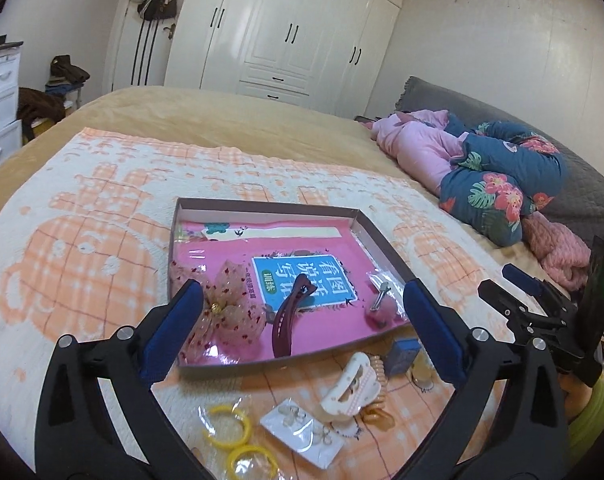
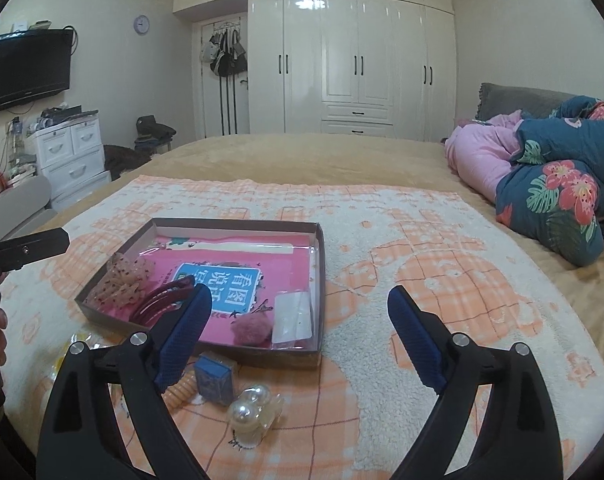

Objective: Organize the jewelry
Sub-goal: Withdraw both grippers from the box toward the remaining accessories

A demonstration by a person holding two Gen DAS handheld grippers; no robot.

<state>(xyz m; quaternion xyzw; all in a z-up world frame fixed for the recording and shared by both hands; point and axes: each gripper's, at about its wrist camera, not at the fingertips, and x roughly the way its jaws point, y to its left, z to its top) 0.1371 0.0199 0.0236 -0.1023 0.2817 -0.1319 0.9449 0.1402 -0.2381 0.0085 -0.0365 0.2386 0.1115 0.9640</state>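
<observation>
A shallow brown box [image 1: 262,202] [image 2: 238,222] lined with a pink book lies on the patterned blanket. It holds a sheer dotted bow [image 1: 230,300] [image 2: 126,276], a maroon hair clip [image 1: 288,316] [image 2: 162,300] and a bagged pink pompom clip [image 1: 378,312] [image 2: 250,330]. In front of it lie a white claw clip [image 1: 352,388], yellow rings in a bag [image 1: 238,432], an earring card [image 1: 302,428], a small blue box [image 2: 214,380] and a pearl clip [image 2: 250,404]. My left gripper [image 1: 302,286] hangs open above the box's near edge, holding nothing. My right gripper [image 2: 300,294] is open and empty beside the box's right corner.
Folded pink and floral quilts [image 2: 542,184] are piled at the right of the bed. A white wardrobe [image 2: 354,64] stands behind, and white drawers [image 2: 70,152] and a wall TV [image 2: 26,68] at the left. An orange coil tie [image 2: 180,390] lies by the blue box.
</observation>
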